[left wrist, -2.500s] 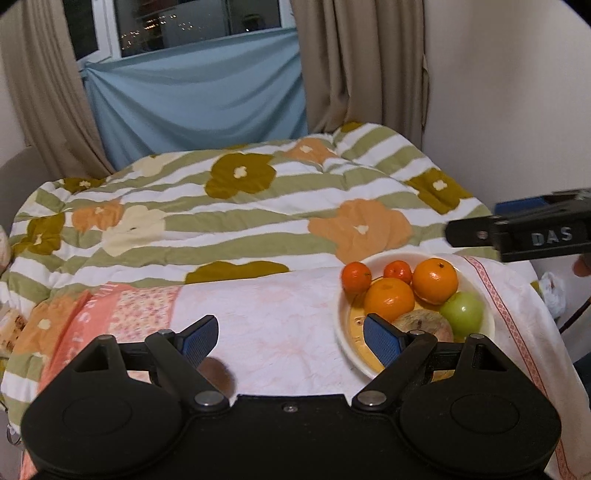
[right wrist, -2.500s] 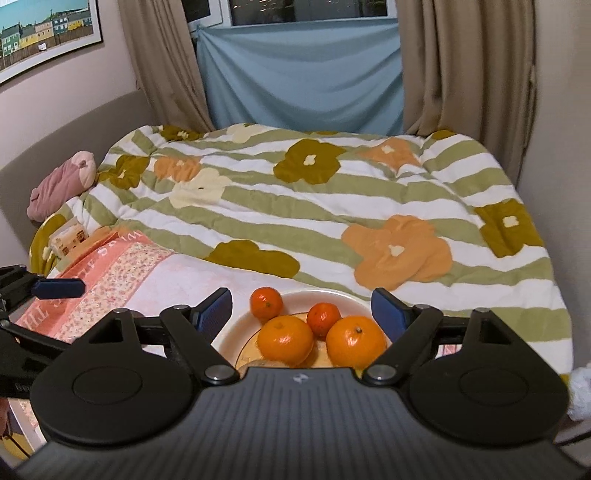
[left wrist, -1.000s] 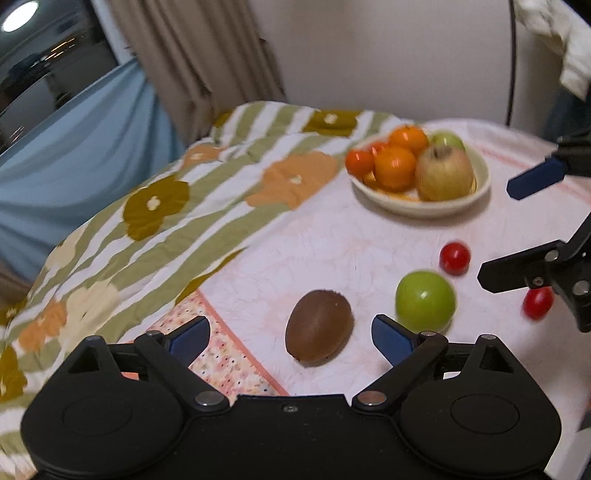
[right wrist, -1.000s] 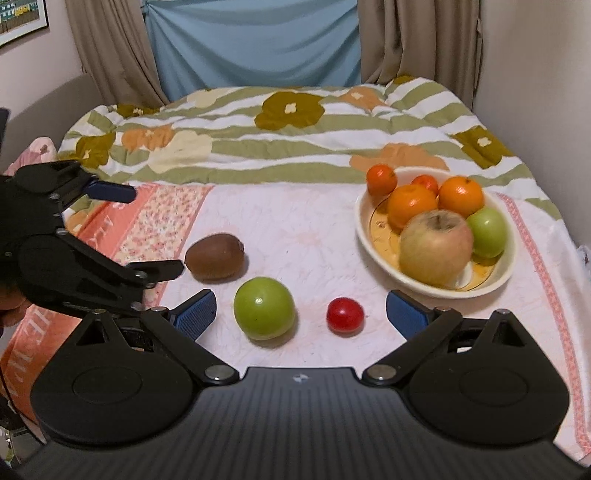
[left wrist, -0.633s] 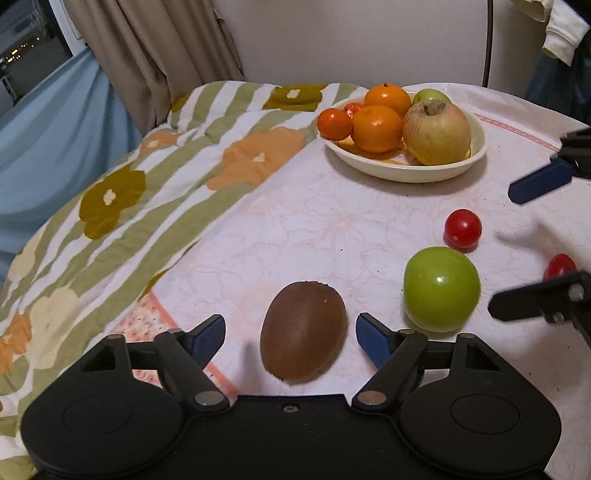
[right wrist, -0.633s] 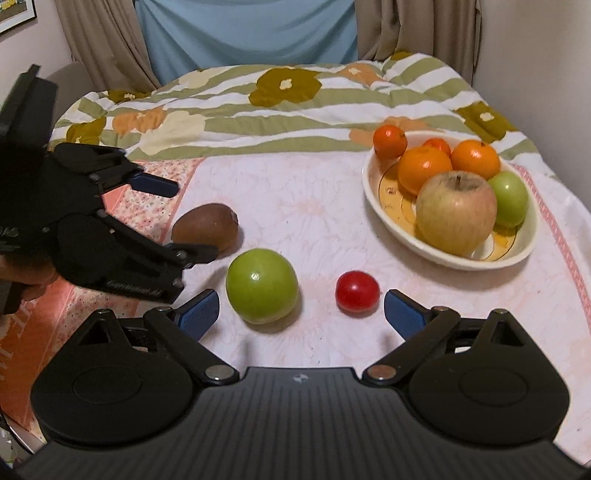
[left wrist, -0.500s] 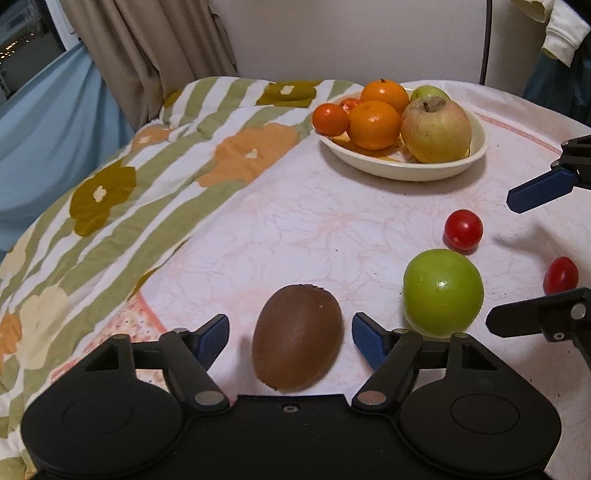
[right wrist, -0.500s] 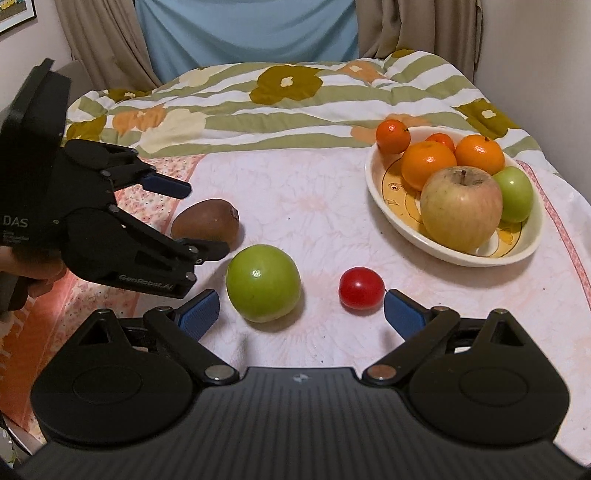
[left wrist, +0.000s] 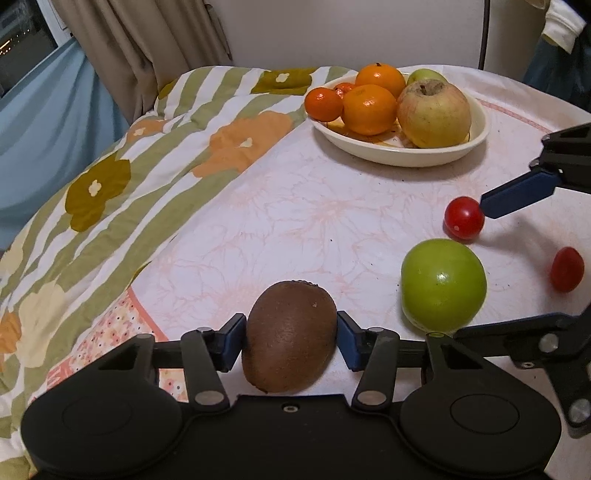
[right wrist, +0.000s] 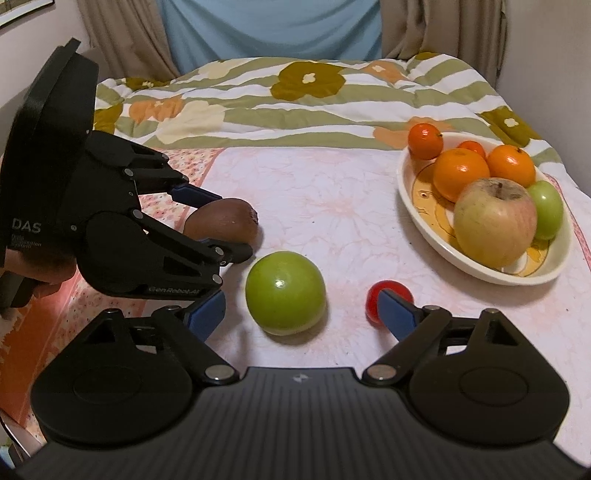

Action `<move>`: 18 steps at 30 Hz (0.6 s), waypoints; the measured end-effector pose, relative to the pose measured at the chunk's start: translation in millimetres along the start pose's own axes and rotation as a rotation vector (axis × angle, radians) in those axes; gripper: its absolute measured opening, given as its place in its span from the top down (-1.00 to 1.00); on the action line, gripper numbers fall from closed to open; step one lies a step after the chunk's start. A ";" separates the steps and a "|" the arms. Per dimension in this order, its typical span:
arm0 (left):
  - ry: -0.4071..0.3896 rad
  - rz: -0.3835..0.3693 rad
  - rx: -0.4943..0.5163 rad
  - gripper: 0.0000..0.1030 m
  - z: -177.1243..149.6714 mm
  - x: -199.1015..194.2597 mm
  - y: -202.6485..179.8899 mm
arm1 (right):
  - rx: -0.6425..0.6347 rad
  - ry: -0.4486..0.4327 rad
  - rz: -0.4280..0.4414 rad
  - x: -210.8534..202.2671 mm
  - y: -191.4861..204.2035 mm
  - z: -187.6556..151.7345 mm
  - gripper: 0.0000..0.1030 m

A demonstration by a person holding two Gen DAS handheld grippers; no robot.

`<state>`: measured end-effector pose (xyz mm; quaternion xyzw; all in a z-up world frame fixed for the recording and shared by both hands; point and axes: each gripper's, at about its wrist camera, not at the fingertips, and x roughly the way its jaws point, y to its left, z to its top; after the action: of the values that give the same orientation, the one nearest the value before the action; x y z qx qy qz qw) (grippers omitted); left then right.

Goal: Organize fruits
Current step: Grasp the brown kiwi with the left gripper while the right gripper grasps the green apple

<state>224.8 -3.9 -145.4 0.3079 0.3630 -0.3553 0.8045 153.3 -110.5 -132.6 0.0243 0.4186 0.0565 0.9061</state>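
Observation:
My left gripper (left wrist: 291,338) is shut on a brown kiwi (left wrist: 290,334) that rests on the pink tablecloth; the kiwi also shows in the right wrist view (right wrist: 225,221). My right gripper (right wrist: 301,314) is open around a green apple (right wrist: 285,292), which also shows in the left wrist view (left wrist: 443,284). A red cherry tomato (right wrist: 384,297) lies by the right fingertip; it also shows in the left wrist view (left wrist: 463,223). A second tomato (left wrist: 567,269) lies further right. A cream bowl (right wrist: 480,258) holds oranges, a large apple and a green apple.
The tablecloth (left wrist: 332,206) borders a green-striped flowered quilt (left wrist: 147,155) on the left. The bowl (left wrist: 399,155) stands at the far right near a wall. Curtains (right wrist: 258,26) hang behind.
My left gripper has closed its fingers onto the kiwi. My right gripper has moved forward and lower, so the green apple now sits between its fingers.

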 end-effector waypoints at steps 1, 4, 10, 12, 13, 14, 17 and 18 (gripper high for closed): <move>0.001 0.003 -0.006 -0.08 -1.0 -0.8 -0.5 | -0.004 0.004 0.001 1.3 0.7 -0.1 -1.00; 0.006 0.002 -0.034 -0.08 -4.3 -3.4 0.9 | -0.014 0.009 0.006 5.0 0.3 0.2 -0.90; 0.015 0.014 -0.070 -0.08 -13.8 -11.8 0.3 | -0.025 0.021 0.016 12.5 0.7 1.1 -0.73; 0.020 0.020 -0.086 -0.08 -17.4 -15.1 0.6 | -0.031 0.017 0.016 13.7 1.0 2.2 -0.72; 0.023 0.025 -0.094 -0.08 -19.2 -16.6 0.7 | -0.035 0.018 0.017 14.7 1.0 2.9 -0.69; 0.028 0.030 -0.103 -0.08 -20.7 -18.0 0.8 | -0.038 0.020 0.020 15.8 1.1 3.4 -0.64; 0.035 0.046 -0.123 -0.08 -25.0 -23.5 0.6 | -0.046 0.036 0.028 19.5 2.2 3.0 -0.55; 0.036 0.052 -0.128 -0.08 -26.2 -25.8 0.1 | -0.047 0.039 0.030 20.8 1.9 3.6 -0.55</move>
<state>202.8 24.9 -139.0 0.2716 0.3911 -0.3049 0.8248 169.3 -106.1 -145.9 0.0081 0.4342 0.0804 0.8972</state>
